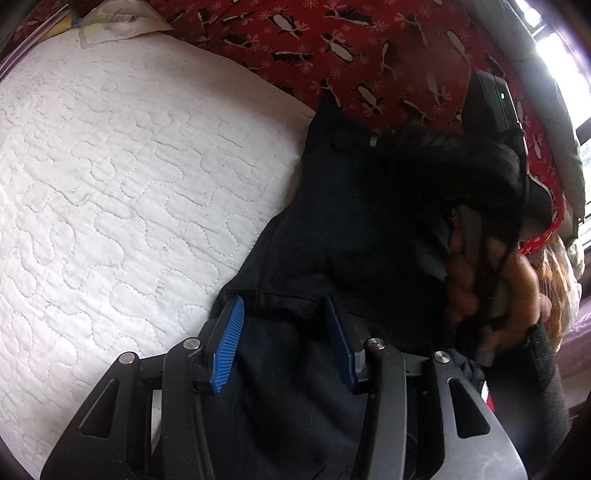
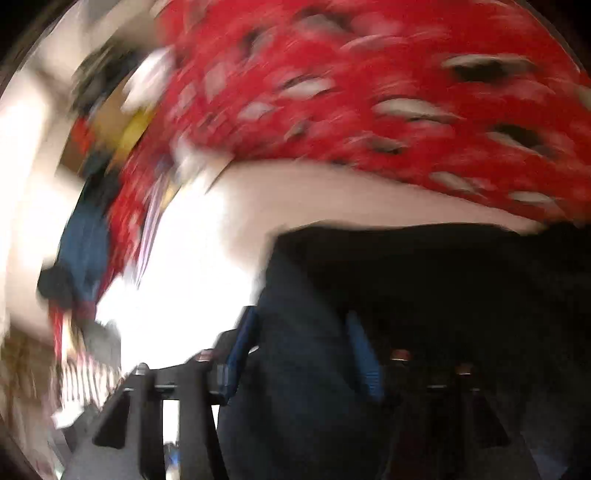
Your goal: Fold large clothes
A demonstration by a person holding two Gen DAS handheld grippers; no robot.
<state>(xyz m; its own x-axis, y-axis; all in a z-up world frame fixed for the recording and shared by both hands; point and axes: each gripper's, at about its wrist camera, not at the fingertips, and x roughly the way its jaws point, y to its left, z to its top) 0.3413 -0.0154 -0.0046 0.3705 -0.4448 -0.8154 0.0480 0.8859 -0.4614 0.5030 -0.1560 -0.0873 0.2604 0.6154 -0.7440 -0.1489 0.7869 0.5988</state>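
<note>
A dark navy pinstriped garment [image 1: 351, 221] lies folded over itself on the white quilted mattress [image 1: 110, 184]. My left gripper [image 1: 284, 332] is open, its blue pads either side of the garment's folded hem, just above the cloth. The other gripper's body, held by a hand [image 1: 491, 280], sits over the garment's right side. The right wrist view is motion-blurred: my right gripper [image 2: 303, 354] has its blue pads apart with the dark garment [image 2: 406, 295] between and under them; whether it grips the cloth I cannot tell.
A red blanket with a penguin print [image 1: 351, 44] covers the far side of the bed and also shows in the right wrist view [image 2: 369, 92]. A pale plastic bag [image 1: 114, 22] lies at the mattress's far left corner. Blurred clutter [image 2: 85, 258] stands left of the bed.
</note>
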